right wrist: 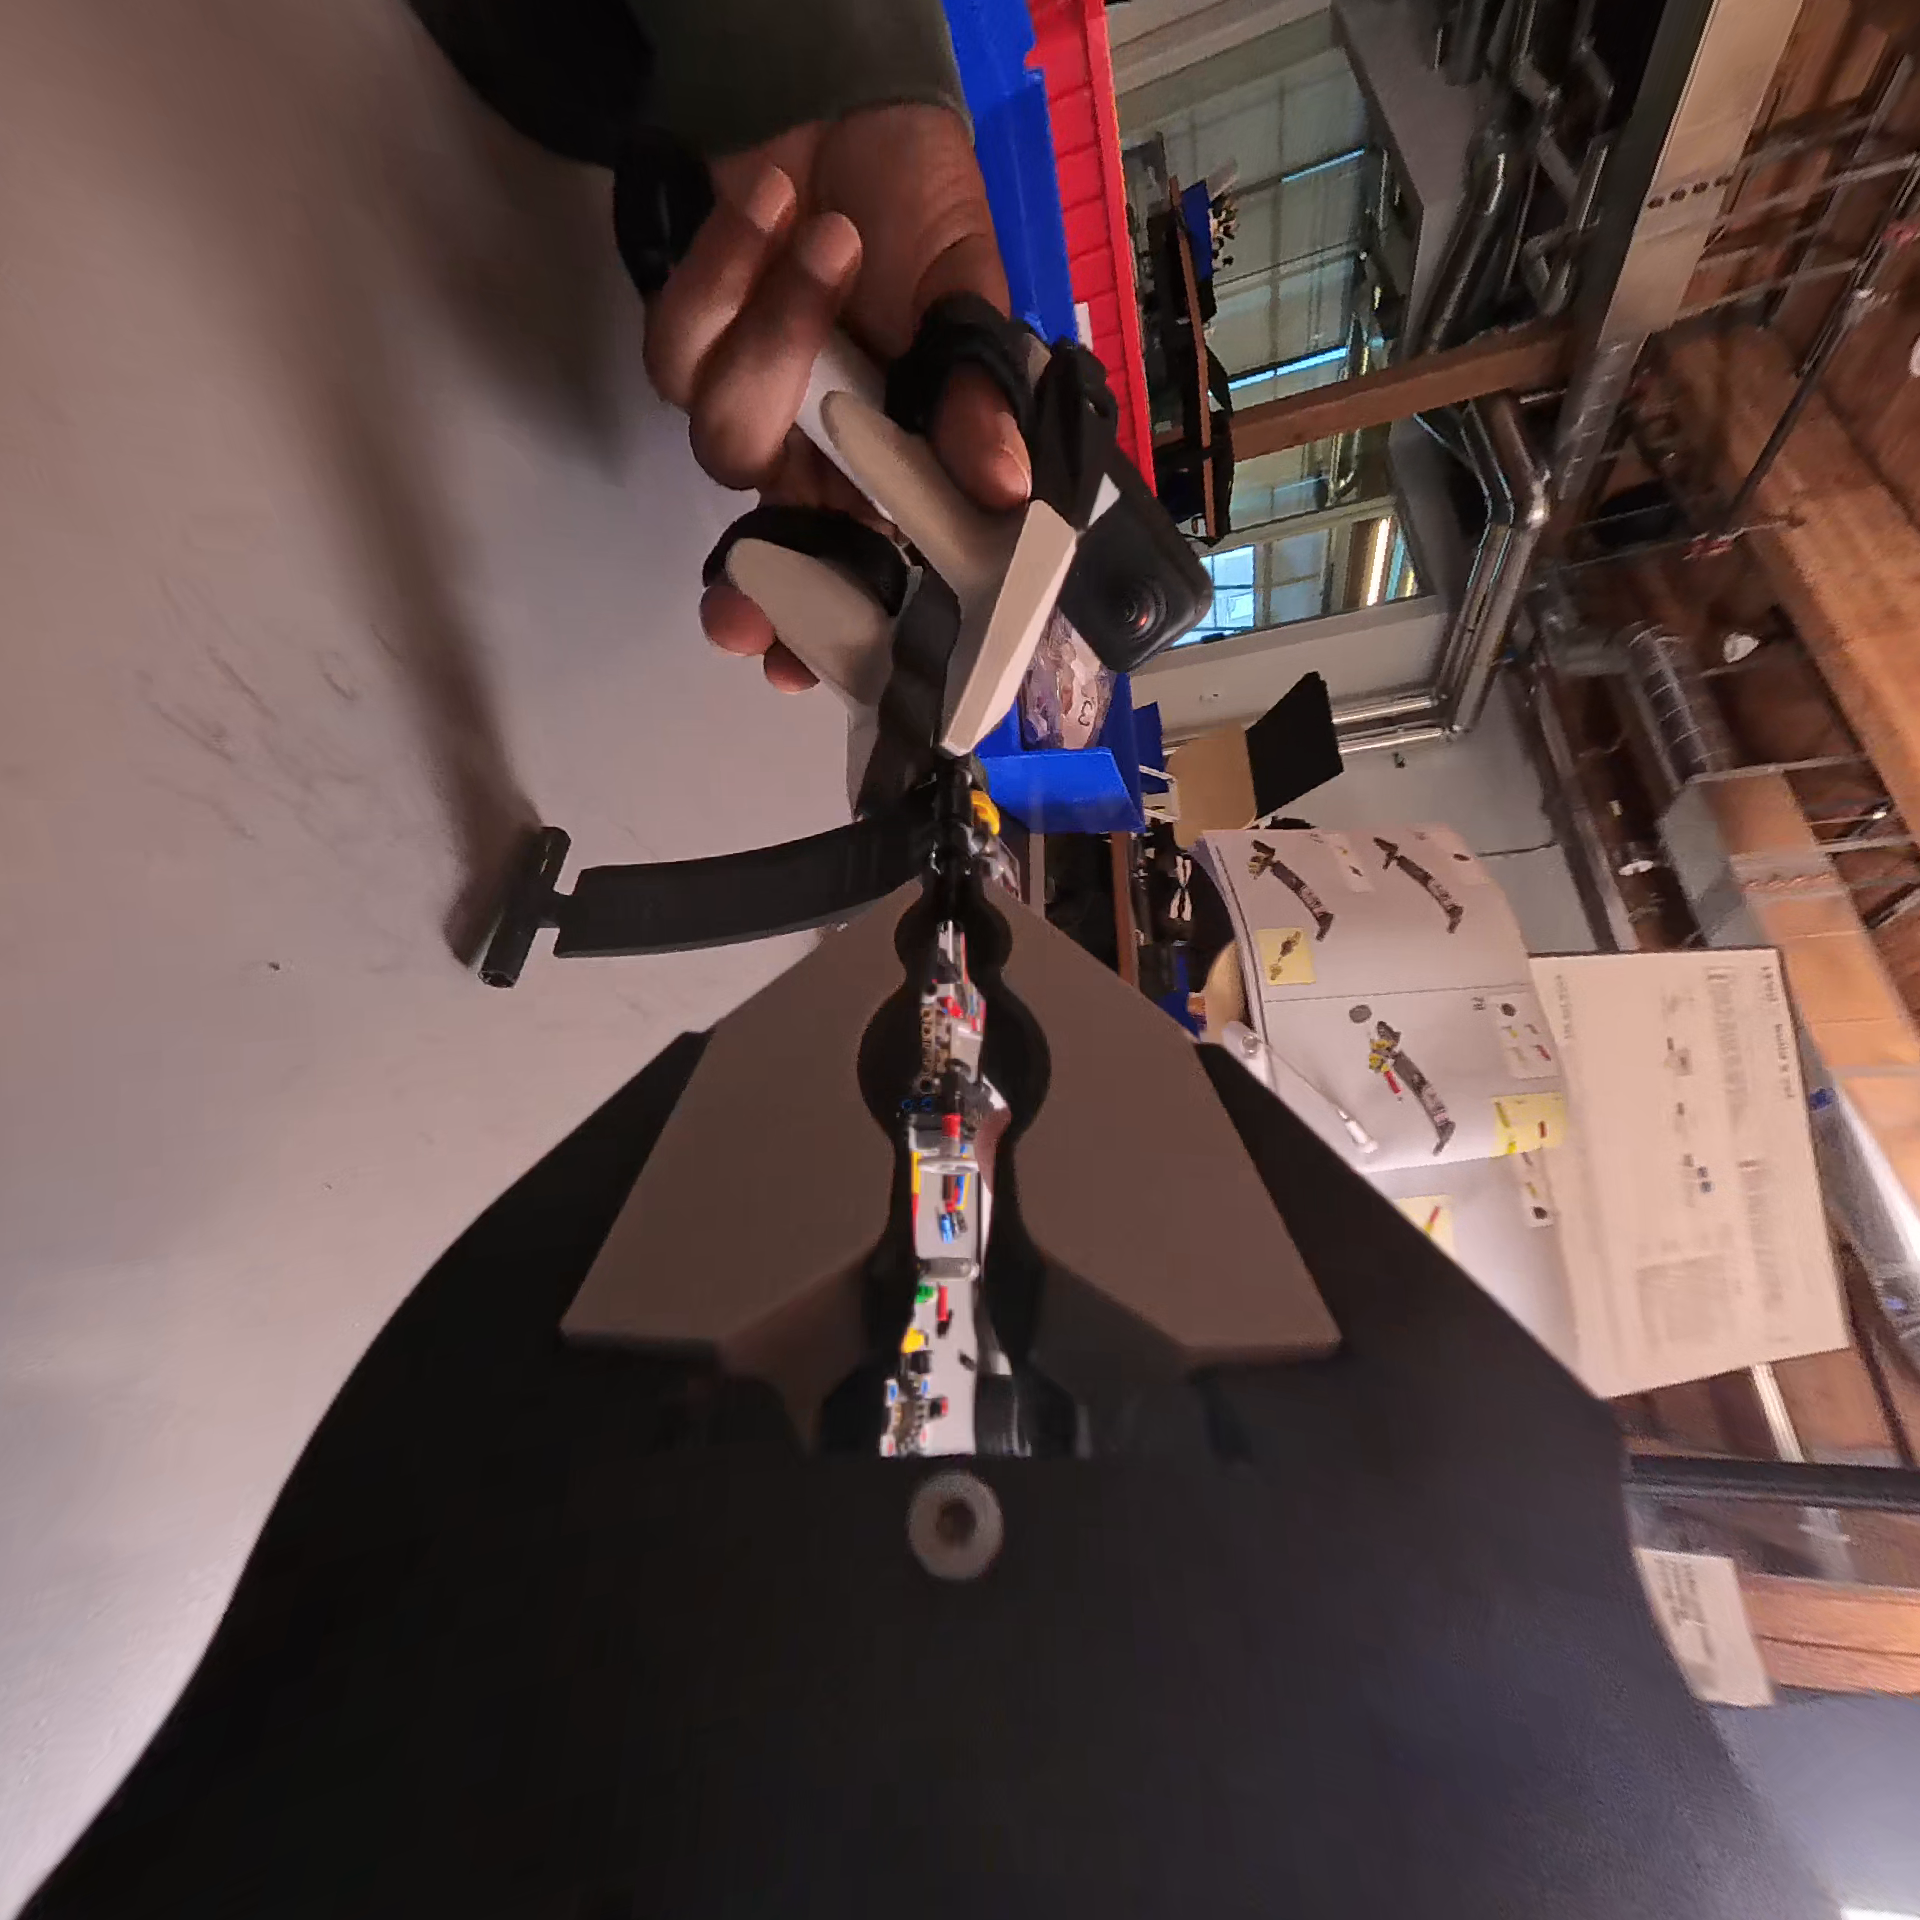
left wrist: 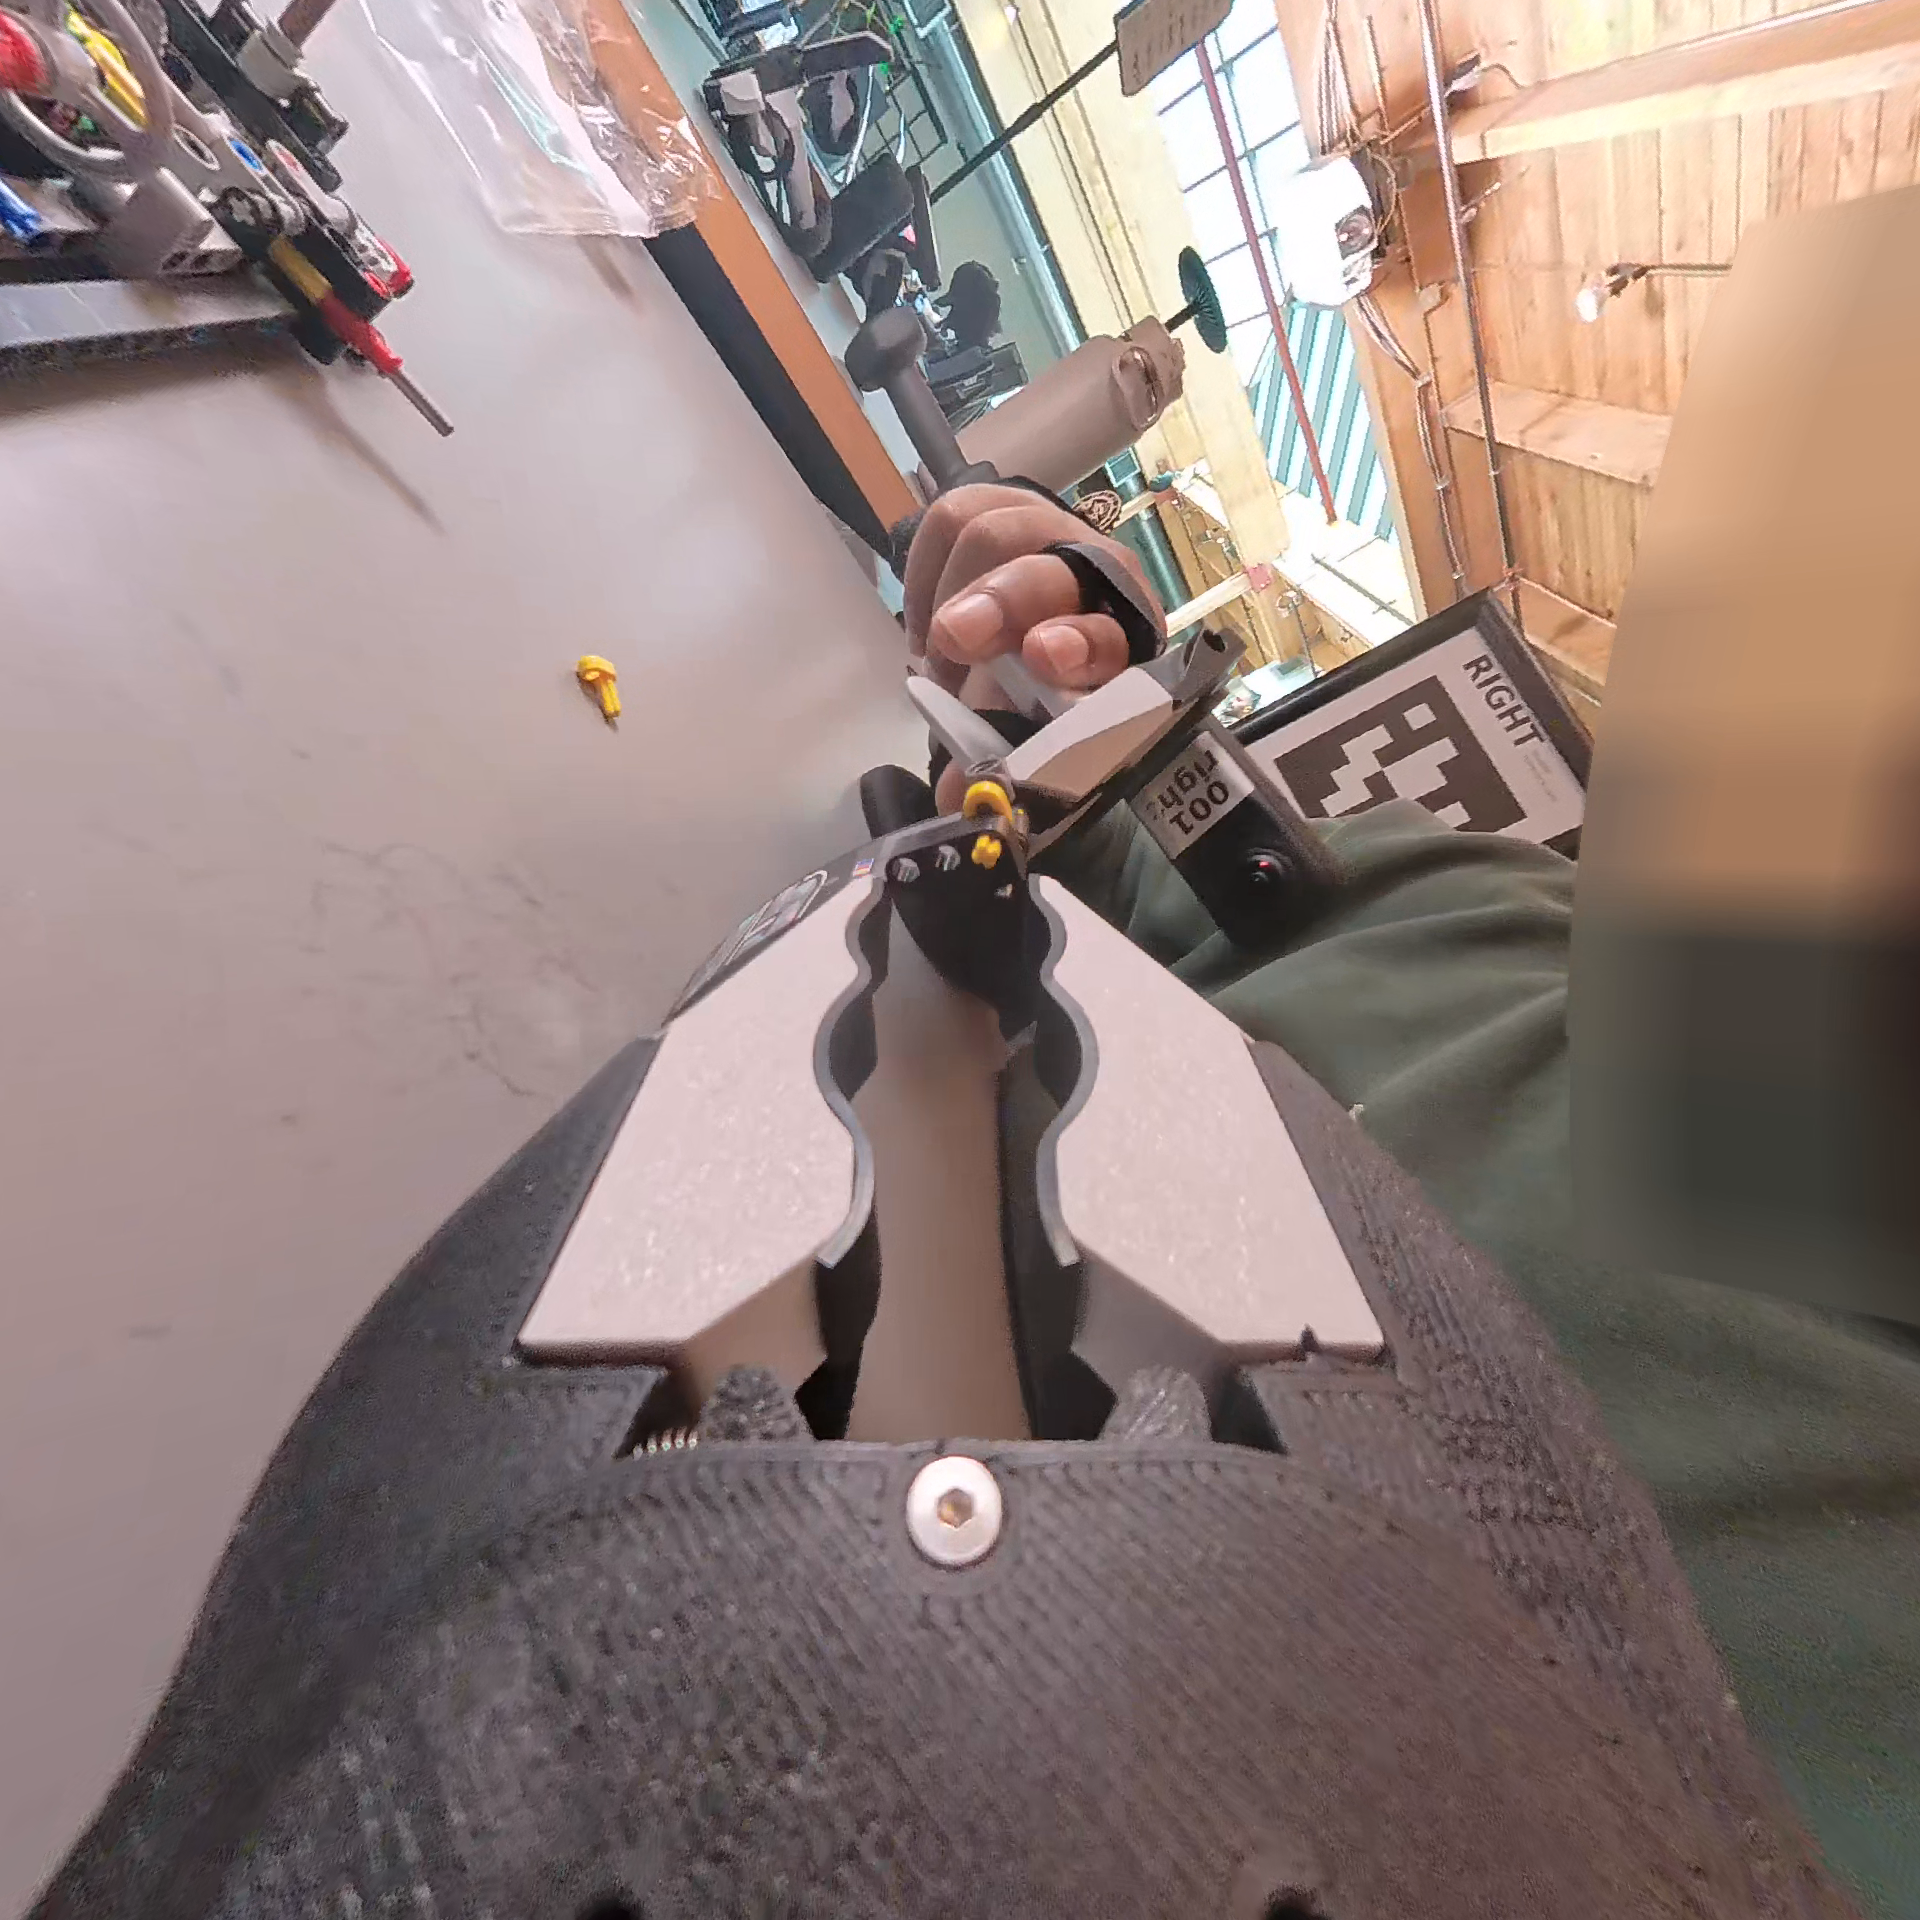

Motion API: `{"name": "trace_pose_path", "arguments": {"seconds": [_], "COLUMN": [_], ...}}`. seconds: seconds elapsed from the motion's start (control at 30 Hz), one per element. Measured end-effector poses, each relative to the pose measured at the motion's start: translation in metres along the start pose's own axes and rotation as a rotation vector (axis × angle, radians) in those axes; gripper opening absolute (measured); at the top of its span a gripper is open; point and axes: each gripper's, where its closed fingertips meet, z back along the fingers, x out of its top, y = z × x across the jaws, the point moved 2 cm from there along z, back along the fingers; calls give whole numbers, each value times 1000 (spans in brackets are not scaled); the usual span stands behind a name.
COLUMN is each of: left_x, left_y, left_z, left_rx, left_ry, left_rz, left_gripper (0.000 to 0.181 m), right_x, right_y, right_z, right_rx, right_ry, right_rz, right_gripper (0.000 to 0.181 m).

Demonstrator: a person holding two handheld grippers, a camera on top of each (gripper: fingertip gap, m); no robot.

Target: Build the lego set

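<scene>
Both grippers meet tip to tip above the grey table: the left gripper is clamped on a flat, curved black lego beam whose long axis runs out sideways, while the right gripper pinches its yellow-pinned end.

Bare table left of the yellow peg; lego model blocks its far end.

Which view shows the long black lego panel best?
Right wrist view: the long black lego panel shows side-on, curved, running left to its tube end above the table. Left wrist view shows only its holed end at the jaws, with a yellow pin.
</scene>
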Motion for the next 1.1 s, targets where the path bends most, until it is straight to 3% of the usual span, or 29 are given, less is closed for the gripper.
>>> {"name": "trace_pose_path", "arguments": {"seconds": [0.03, 0.2, 0.37, 0.5, 0.63, 0.77, 0.93, 1.1], "left_x": [1, 4, 5, 9, 9, 4, -1, -3], "left_y": [-1, -6, -10, -16, -16, -10, -10, -6], "left_z": [0, 2, 2, 2, 2, -1, -6, -7], "left_rx": [-11, -44, -15, 5, 91, 189, 230, 251], "left_ry": [-7, -28, -27, -58, -78, -42, -27, -10], "left_rz": [10, -6, -141, -344, -595, -810, -944, -946], "left_gripper": [24, 25, 21, 21, 21, 21, 20, 18], "right_x": [1, 6, 8, 8, 3, 1, 3, 3], "right_y": [0, 0, -3, -7, -5, -11, -5, -1], "right_z": [0, 1, 2, 3, 1, 3, 1, 0], "right_rx": [-1, 5, 28, 61, 173, 266, 314, 276], "right_ry": [0, -12, -55, -118, -182, -269, -246, -217], "right_rz": [19, 13, -136, -371, -753, -1046, -1086, -951], "right_gripper": [1, 0, 1, 1, 1, 15, 9, 3]}}
